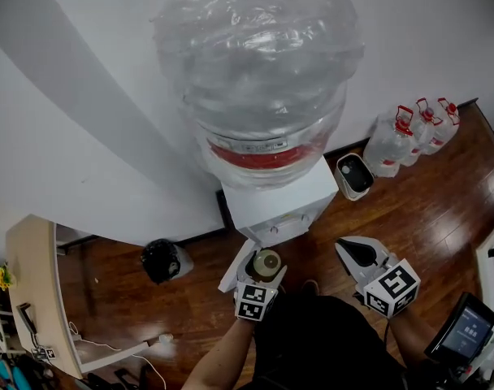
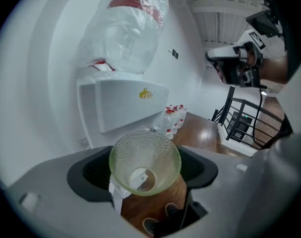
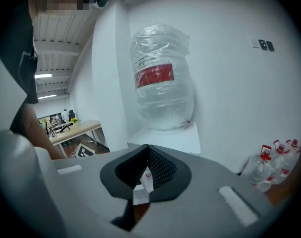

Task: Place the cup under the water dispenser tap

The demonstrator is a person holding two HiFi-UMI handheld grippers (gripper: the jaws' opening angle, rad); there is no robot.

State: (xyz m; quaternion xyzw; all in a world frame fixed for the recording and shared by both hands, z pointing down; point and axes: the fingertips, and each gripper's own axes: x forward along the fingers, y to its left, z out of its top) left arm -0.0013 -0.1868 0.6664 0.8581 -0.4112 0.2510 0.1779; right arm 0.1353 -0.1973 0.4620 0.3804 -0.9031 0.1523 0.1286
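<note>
A clear, dimpled glass cup (image 1: 267, 264) (image 2: 145, 162) sits between the dark pads of my left gripper (image 1: 263, 270) (image 2: 146, 170), which is shut on it, the cup's mouth facing the camera. It hangs just in front of the white water dispenser (image 1: 275, 205) (image 2: 125, 103), which carries a big clear bottle (image 1: 259, 80) (image 3: 163, 78). The taps are hidden in every view. My right gripper (image 1: 354, 252) (image 3: 147, 155) is held to the right of the dispenser, its jaws closed together with nothing in them; it also shows at the upper right of the left gripper view (image 2: 234, 58).
Three water jugs (image 1: 413, 132) and a small white bin (image 1: 354, 175) stand by the wall to the right. A black round object (image 1: 160, 260) lies on the wood floor at the left, beside a desk (image 1: 32, 291). A black railing (image 2: 244, 123) stands at the right.
</note>
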